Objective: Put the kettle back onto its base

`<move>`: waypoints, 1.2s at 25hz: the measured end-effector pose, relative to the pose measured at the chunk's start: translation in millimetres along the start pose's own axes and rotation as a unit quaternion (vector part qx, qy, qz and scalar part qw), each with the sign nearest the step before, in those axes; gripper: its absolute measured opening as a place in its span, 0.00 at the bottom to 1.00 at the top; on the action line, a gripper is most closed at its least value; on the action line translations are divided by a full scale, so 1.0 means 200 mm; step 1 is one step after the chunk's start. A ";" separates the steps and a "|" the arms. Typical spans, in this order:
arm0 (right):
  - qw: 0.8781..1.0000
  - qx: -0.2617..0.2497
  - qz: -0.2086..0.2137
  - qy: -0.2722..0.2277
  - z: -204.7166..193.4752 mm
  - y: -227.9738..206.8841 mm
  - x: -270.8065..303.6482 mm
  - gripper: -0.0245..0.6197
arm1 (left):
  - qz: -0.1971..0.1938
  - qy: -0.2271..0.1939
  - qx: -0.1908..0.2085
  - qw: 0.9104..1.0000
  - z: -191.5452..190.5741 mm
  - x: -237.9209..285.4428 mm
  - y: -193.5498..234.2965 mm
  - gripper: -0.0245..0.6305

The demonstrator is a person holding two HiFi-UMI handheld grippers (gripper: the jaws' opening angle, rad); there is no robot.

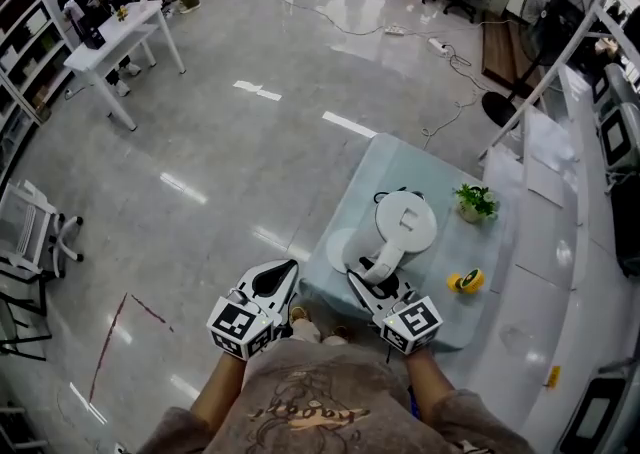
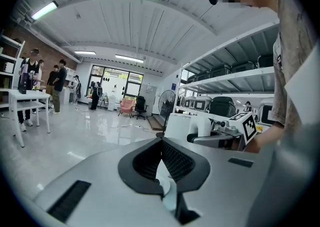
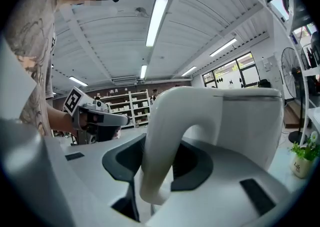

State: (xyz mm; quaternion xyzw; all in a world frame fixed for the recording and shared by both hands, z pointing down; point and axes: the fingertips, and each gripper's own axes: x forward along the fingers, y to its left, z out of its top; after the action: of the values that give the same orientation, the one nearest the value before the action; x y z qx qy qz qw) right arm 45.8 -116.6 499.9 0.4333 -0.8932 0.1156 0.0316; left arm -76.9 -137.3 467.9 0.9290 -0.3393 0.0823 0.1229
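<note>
Centre of frame: the right tongs [image 1: 375,282] are clenched on the handle [image 1: 385,263] of the white kettle [image 1: 407,221]. The kettle is over the table [image 1: 400,157], just right of the round base [image 1: 338,250]. Lower left: the left tongs [image 1: 278,280] are pinched together, empty, beside the table's edge.

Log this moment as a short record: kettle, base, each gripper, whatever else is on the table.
kettle: white kettle, on the side of its base towards the plant, not seated on it
base: round white base on the table, nothing on it
right gripper: right gripper, jaws closed on the kettle's handle
left gripper: left gripper, jaws together, nothing between them, out past the table's edge
other items: potted plant; yellow tape roll
</note>
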 end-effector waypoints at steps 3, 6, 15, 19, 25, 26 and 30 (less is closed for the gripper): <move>1.000 0.000 0.002 0.007 -0.05 -0.02 0.07 0.27 | -0.004 0.004 0.000 1.000 -0.01 0.02 0.02 0.07; 1.000 -0.010 0.008 0.017 -0.10 -0.03 0.14 0.27 | -0.008 0.007 -0.002 1.000 -0.01 0.03 0.04 0.07; 0.999 -0.022 0.013 0.043 -0.20 -0.07 0.28 0.27 | -0.005 0.020 -0.003 1.000 -0.01 0.05 0.10 0.07; 0.998 -0.024 0.015 0.057 -0.24 -0.07 0.33 0.27 | -0.002 0.026 -0.004 1.000 -0.04 0.04 0.10 0.07; 0.997 -0.036 0.017 0.063 -0.32 -0.10 0.35 0.27 | 0.007 0.040 -0.011 0.999 -0.09 0.02 0.10 0.07; 0.997 -0.036 0.020 0.064 -0.33 -0.10 0.35 0.27 | 0.009 0.042 -0.011 0.999 -0.10 0.02 0.10 0.07; 0.997 -0.050 0.020 0.059 -0.38 -0.12 0.36 0.27 | 0.015 0.051 -0.011 0.999 -0.12 0.01 0.09 0.07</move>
State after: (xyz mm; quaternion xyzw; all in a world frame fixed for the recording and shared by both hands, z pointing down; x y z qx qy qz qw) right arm 16.0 -167.8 588.8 0.4056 -0.9030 0.0971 0.1033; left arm -88.7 -144.6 494.5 0.9170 -0.3470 0.1279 0.1495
